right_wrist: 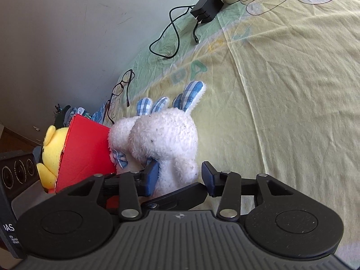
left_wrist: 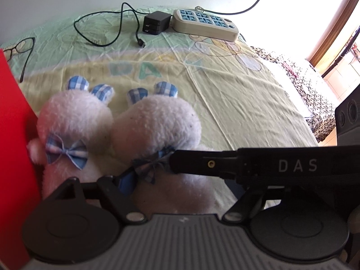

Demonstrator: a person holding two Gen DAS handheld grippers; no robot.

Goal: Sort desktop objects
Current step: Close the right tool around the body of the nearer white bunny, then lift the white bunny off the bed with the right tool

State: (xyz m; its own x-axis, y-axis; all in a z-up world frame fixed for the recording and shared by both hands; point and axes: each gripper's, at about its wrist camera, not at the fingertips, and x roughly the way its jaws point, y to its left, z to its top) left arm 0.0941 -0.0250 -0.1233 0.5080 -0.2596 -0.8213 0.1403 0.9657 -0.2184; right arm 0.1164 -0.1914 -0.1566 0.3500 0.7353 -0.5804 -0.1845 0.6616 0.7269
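Two white plush rabbits with blue checked ears and bows lie side by side on the bed sheet, the left one (left_wrist: pixel 74 121) against a red box (left_wrist: pixel 13 148), the right one (left_wrist: pixel 157 126) beside it. In the right wrist view my right gripper (right_wrist: pixel 178 175) stands open around the body of the nearer white rabbit (right_wrist: pixel 164 135), its blue pads on either side. My left gripper (left_wrist: pixel 144 175) is low behind the rabbits; its own fingers are mostly hidden by the plush and by the right gripper's arm (left_wrist: pixel 247 164) crossing in front. A yellow plush bear (right_wrist: pixel 52 148) sits inside the red box (right_wrist: pixel 87 148).
At the far edge of the bed lie a beige power strip (left_wrist: pixel 204 23), a black charger (left_wrist: pixel 156 22) with its looped cable (left_wrist: pixel 105 31), and black glasses (left_wrist: pixel 21 49). The wall is close behind them. The yellow-green sheet (right_wrist: pixel 281 90) extends to the right.
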